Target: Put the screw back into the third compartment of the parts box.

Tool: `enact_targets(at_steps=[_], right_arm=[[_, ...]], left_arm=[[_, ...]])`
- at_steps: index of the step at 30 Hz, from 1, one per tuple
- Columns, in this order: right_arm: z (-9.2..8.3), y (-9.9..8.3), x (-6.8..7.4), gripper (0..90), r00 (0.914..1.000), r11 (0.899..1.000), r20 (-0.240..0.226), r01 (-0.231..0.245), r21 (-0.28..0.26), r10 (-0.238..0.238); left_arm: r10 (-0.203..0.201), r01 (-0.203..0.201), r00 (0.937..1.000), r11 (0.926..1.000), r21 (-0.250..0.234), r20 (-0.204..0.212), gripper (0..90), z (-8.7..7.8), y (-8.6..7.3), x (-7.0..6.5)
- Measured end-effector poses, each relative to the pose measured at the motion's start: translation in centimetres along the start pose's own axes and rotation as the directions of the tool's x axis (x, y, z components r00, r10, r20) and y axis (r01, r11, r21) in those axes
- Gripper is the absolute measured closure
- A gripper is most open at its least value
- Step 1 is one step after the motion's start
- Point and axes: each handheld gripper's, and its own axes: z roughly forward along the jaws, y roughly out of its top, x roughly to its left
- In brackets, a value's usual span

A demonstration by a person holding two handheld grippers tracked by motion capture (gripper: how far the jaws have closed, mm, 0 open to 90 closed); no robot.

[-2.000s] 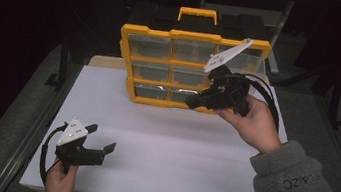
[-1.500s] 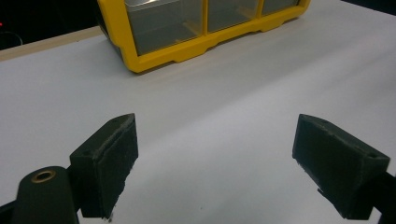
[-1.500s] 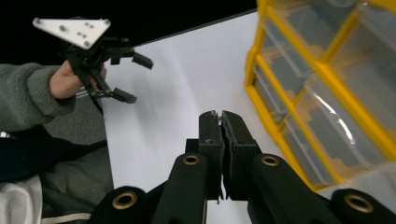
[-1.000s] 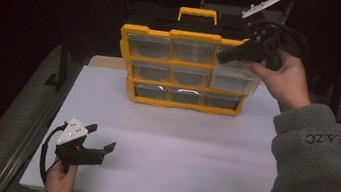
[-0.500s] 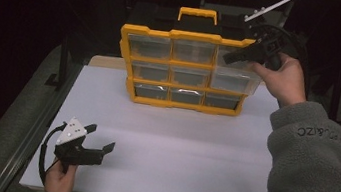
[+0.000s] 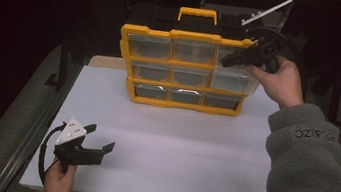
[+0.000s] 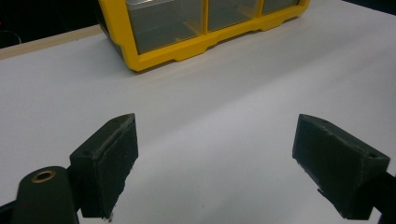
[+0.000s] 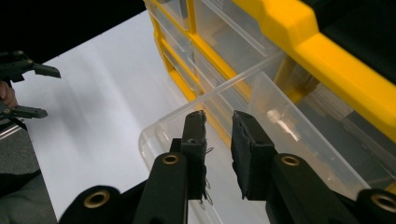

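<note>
Two tongs are at work over a white bench [image 6: 187, 144]. At its far side stands a yellow organiser [image 6: 184, 70], three rows of clear drawers under a yellow handle [image 6: 198, 14].

The right tongs [image 6: 225, 62], in the person's right hand [image 6: 281, 84], are up at the organiser's right side, beside a clear drawer [image 6: 234, 79] in the middle row that sticks out past the drawers next to it. In the right gripper view those tongs [image 8: 218, 122] hang over the open drawer [image 8: 196, 140], their tips just above its transparent front wall. The jaws have just been opening; a narrow gap now parts them, and nothing is pinched in it. The pads press on no part of the drawer (whether a tip grazes the rim I cannot tell). A small pale item [image 8: 275, 116] lies inside the drawer, too blurred to name.

The left tongs [image 6: 101, 139], in the left hand [image 6: 60, 179], rest low near the bench's front left corner, well apart from the organiser. Their jaws stand wide, and the left gripper view shows bare bench [image 7: 224, 140] between the two black pads [image 7: 112, 158], with the organiser's bottom row [image 7: 187, 28] beyond.
</note>
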Motion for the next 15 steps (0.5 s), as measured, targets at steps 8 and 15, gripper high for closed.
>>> enact_targets(at_steps=[8, 15], right_arm=[[-2.2, -0.2, 1.0, 69.5, 0.9998, 0.999, -0.009, 0.015, -0.046, -0.016], [-3.5, -0.8, 3.1, 63.8, 0.9974, 0.996, -0.028, 0.064, -0.069, -0.066]], left_arm=[[0.002, -0.002, 1.0, 1.0, -0.001, -0.002, 13.8, 0.0, -0.1, 0.0], [0.002, -0.001, 1.0, 1.0, 0.002, -0.004, 13.8, 0.0, -0.1, -0.1]])
